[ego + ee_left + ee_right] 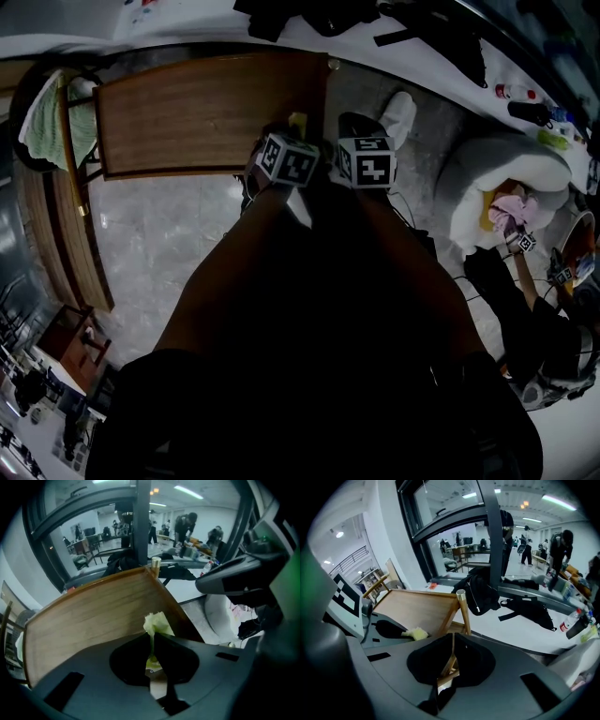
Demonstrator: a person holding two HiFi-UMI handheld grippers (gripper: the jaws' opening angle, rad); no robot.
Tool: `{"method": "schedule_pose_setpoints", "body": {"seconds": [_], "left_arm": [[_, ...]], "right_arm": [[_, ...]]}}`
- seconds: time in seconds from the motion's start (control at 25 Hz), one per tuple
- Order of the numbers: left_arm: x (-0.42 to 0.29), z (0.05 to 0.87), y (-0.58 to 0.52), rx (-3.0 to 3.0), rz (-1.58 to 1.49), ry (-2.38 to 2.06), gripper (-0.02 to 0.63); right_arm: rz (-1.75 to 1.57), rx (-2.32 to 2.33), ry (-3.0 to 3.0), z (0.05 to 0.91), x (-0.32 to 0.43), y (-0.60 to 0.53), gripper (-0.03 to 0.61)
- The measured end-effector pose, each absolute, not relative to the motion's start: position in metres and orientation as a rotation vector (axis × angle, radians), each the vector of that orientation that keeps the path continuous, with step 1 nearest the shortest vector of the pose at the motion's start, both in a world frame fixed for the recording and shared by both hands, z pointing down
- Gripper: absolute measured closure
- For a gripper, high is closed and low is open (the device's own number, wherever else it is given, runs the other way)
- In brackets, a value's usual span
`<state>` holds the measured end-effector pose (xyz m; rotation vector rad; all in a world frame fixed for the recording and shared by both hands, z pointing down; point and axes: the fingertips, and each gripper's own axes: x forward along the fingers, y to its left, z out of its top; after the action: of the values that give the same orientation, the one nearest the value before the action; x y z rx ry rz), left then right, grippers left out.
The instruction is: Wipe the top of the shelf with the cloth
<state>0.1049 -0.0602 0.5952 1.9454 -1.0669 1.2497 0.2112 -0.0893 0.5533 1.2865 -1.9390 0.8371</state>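
Our left gripper (151, 639) pinches the pale cloth (157, 622), seemingly just over the wooden shelf top (89, 620); our right gripper (452, 639) is pressed together, empty.

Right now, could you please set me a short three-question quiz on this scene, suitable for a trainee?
1. True or false: the left gripper has its fingers shut on the cloth.
2. The right gripper holds: A) a bottle B) nothing C) a cloth.
3. Fill in: in the head view, both grippers are near the shelf top's ____ end.

Key: 1 true; 2 B; 3 right.
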Motion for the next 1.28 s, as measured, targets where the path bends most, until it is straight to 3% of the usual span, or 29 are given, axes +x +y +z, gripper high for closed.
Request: {"method": "schedule_pose_setpoints", "body": {"seconds": [0.24,0.44,0.68,1.0,1.28], "left_arm": [[0.128,0.592,-0.056,2.02,1.22,-0.986,0.597],[0.103,0.59,-0.063,1.949,0.956,-0.931,0.595],[-0.048,0.572,-0.071,1.877,0.83,-1.128,0.595],[-0.302,0.562,-0.041,1.683,0.943,-1.393,0.595],[-0.402,0.593,-0.024,1.519,1.036,-1.521,0.595]], "right_arm": [[0.808,1.278,-1.932,0.553,0.198,-0.095,0.552],[0.789,1.249,-1.962,0.546,0.159,-0.1,0.552],[0.8,1.18,-2.013,0.539,0.074,-0.093,0.552],[0.791,1.049,-2.115,0.547,-0.078,-0.082,0.552],[0.788,1.026,-2.131,0.553,-0.143,-0.079,0.552]]}}
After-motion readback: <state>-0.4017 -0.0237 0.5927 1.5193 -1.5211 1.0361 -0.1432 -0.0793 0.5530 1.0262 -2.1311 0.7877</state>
